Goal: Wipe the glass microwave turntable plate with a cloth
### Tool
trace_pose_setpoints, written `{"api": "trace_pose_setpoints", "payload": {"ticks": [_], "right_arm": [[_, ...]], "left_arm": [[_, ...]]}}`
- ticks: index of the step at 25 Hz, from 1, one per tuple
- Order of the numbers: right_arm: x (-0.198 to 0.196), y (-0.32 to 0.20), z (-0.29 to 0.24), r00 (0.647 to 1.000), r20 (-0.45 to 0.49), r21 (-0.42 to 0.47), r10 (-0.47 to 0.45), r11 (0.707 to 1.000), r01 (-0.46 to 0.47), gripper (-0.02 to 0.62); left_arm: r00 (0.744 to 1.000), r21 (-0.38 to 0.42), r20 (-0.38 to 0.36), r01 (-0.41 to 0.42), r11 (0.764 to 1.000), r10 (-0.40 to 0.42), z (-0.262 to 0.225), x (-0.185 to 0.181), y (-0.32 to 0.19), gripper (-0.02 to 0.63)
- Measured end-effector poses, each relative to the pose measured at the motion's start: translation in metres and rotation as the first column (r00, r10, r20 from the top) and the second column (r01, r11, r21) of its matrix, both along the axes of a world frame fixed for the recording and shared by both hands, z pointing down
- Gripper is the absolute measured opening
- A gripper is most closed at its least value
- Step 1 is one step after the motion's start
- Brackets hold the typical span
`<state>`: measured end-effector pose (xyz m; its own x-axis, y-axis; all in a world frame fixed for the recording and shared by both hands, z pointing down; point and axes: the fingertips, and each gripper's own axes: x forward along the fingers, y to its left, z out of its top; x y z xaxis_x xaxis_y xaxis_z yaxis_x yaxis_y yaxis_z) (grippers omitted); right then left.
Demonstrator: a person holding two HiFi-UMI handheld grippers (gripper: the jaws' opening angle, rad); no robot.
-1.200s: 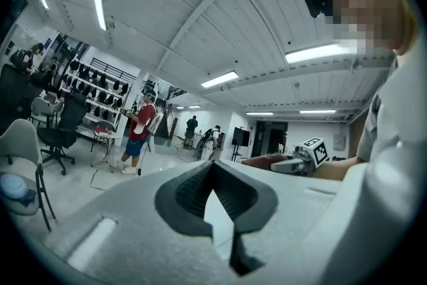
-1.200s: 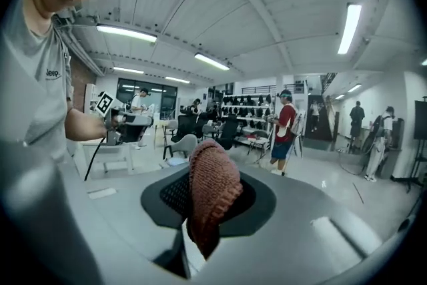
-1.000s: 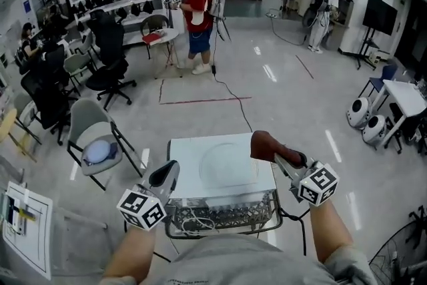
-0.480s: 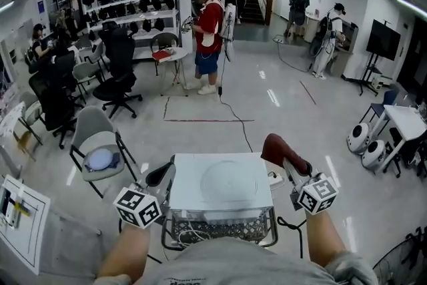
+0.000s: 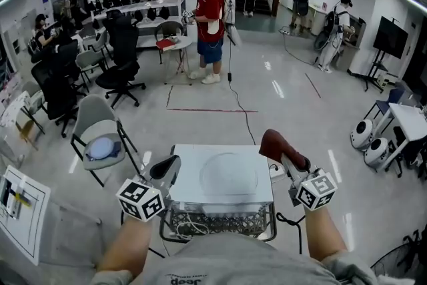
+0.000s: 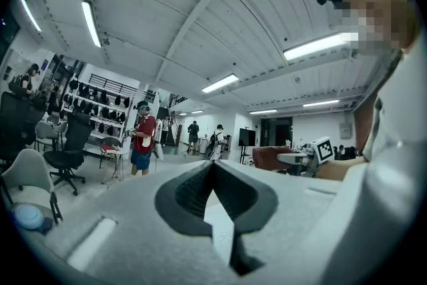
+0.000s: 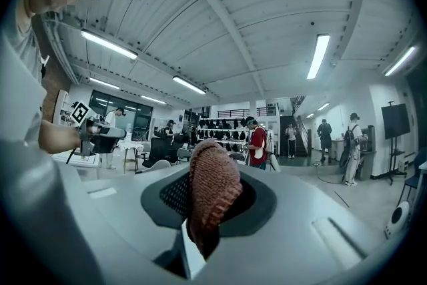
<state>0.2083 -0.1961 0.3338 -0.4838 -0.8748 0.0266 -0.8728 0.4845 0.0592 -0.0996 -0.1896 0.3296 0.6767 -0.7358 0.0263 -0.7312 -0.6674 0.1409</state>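
A wire basket (image 5: 220,220) of cables sat nearest the person, just under the edge of a white table (image 5: 190,191); the left gripper (image 5: 165,169) hung at the table's left side, its jaws pressed together at the tips on nothing; the right gripper (image 5: 280,151) was raised at the table's right side, pinching a reddish-brown knitted cloth (image 5: 275,145) that covered its tips, clear of the glass; the glass turntable plate (image 5: 229,174) lay flat on the table between the two grippers; farther off, to the left, stood a grey chair (image 5: 99,133), and well beyond it a person in a red shirt (image 5: 211,10).
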Motion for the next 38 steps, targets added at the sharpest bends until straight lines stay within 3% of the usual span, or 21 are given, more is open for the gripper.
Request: {"api": "trace_pose_setpoints", "payload": {"ticks": [38], "right_arm": [[-0.009,0.004,0.023,0.999,-0.008,-0.06,-0.04,0.997,0.039,0.081]], "left_arm": [[1.0,-0.031,-0.008,-0.025,0.999,0.024,0.01,0.009,0.002,0.0]]}}
